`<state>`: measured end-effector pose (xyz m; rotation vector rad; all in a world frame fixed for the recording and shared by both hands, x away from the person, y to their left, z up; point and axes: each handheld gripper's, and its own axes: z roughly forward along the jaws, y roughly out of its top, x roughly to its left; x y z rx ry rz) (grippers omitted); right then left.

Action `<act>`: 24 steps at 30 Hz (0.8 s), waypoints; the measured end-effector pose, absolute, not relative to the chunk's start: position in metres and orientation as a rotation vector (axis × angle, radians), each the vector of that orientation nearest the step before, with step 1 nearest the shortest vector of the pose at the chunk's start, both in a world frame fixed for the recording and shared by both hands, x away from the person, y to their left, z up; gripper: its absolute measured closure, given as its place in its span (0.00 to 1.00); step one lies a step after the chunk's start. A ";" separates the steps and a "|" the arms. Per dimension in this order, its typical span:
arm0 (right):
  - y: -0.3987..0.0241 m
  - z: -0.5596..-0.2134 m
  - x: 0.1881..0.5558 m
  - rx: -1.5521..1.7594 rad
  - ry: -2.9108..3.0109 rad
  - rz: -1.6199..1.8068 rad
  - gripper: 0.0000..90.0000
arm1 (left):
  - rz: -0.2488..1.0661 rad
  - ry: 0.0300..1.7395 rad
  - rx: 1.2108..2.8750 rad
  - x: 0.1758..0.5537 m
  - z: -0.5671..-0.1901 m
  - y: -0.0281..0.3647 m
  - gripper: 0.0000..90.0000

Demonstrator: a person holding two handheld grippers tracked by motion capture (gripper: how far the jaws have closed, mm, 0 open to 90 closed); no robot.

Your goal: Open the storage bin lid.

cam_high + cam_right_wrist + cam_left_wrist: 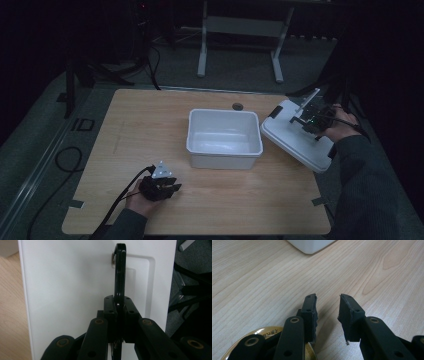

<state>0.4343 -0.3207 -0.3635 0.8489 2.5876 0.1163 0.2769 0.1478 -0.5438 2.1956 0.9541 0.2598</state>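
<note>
Since your right hand-held gripper (119,305) is clamped on the thin black handle (120,272) of the stiff, light white lid (295,140) at the counter's (150,115) right edge, keep that grip centred; your left hand-held gripper (327,312) sits part-open, empty.

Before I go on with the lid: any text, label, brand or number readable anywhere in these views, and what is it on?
Gold disc under the left gripper: dark printed characters along its rim, too small and cut off to read.
White lid, its black handle, white bin, table: no text seen.
</note>
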 end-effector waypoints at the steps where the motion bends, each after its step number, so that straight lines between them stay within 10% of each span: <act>1: -0.321 -0.364 0.434 0.850 2.588 0.115 0.94 | 0.259 0.953 2.196 0.277 -0.544 0.148 0.74; 24: -0.325 -0.388 0.434 0.912 2.579 0.098 0.93 | 0.262 0.951 2.198 0.277 -0.543 0.148 0.74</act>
